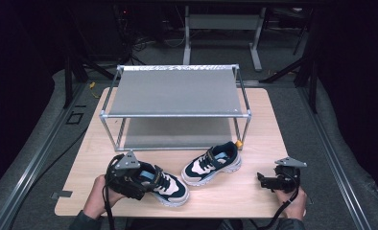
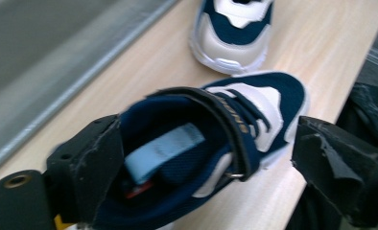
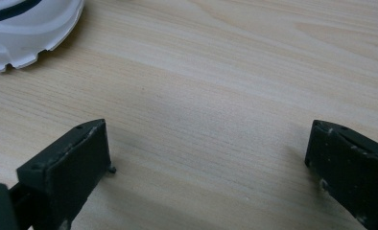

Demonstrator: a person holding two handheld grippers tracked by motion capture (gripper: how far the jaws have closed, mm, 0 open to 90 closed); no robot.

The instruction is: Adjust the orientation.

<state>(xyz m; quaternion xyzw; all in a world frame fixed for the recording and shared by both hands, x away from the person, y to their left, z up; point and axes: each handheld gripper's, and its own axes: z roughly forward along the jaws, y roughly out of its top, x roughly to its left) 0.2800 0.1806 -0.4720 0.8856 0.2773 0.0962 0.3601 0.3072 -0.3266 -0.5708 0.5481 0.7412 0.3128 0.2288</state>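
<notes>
**Between my left jaws: the near shoe, not yet gripped**

Between the jaws of my left tool [image 2: 196, 158] sits the near shoe [image 2: 201, 143], its heel and open collar closest to me, the toe pointing away. The jaws stand wide to either side of it and haven't closed; one seems to brush the collar. I judge this the grasp step. Next I should close on the heel collar, lift, and carry the shoe ahead to the rack [image 1: 175, 91].

Beyond its toe lies the second shoe [image 2: 235, 28], apart from it. My right tool [image 3: 206, 163] hangs wide over bare counter [image 3: 216, 72], holding nothing.

Gold lettering runs along the near shoe's strap, too blurred to read; the pale blue tongue tab looks blank.
</notes>
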